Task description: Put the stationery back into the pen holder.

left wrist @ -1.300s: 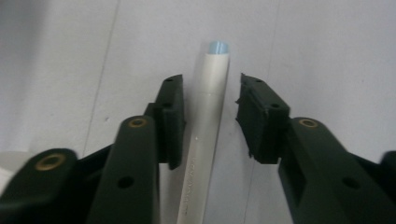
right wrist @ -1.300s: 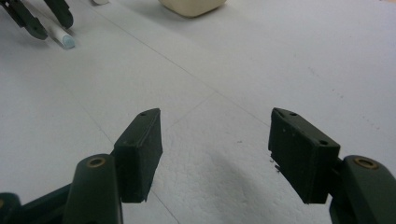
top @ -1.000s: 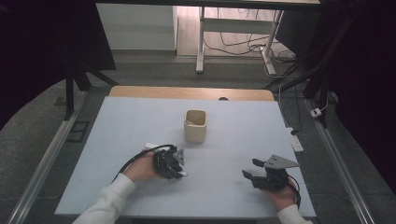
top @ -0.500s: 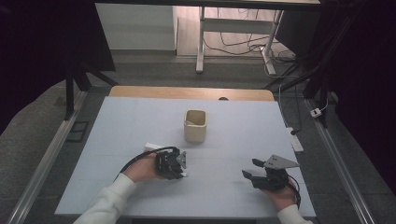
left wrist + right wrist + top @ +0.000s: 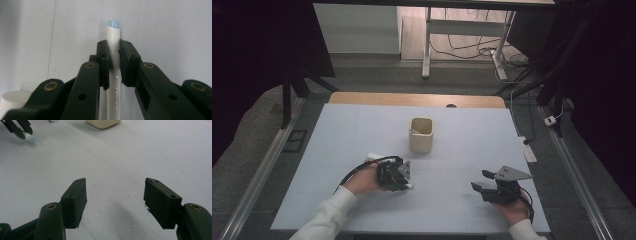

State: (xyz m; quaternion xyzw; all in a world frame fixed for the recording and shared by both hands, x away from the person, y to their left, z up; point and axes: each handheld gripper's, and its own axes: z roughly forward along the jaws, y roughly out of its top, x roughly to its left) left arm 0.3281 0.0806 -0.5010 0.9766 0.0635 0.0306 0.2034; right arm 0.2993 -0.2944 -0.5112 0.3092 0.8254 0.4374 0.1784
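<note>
Evidently the pick-up is the step in hand. The left gripper (image 5: 404, 176), low on the near-left part of the pale blue-grey table covering (image 5: 352, 135), has just been closing its jaws, and they now press from both sides on a slim white plastic marker pen with a light-blue end (image 5: 113, 50). In the left gripper view the pen runs lengthwise between the pads (image 5: 104, 65), its blue tip projecting beyond them. It appears to lie on or just above the covering; whether it has left the surface cannot be told.

By judgement, the grasp is made, and the carry is left. A likely goal is the cream, square-sided open cup (image 5: 421, 135), which stands upright at mid-table, farther off and slightly right of the held pen; this is a guess.

The right gripper (image 5: 484, 181) rests at the near right, well apart from the pen, its jaws wide apart and holding nothing.

Hard to make out: the inside of the cup is in shadow. A small white object (image 5: 373, 157) lies just beyond the left hand (image 5: 362, 181), partly covered by the cable. A rounded white form (image 5: 13, 100) is cut off at the lower left corner of the left gripper view.
</note>
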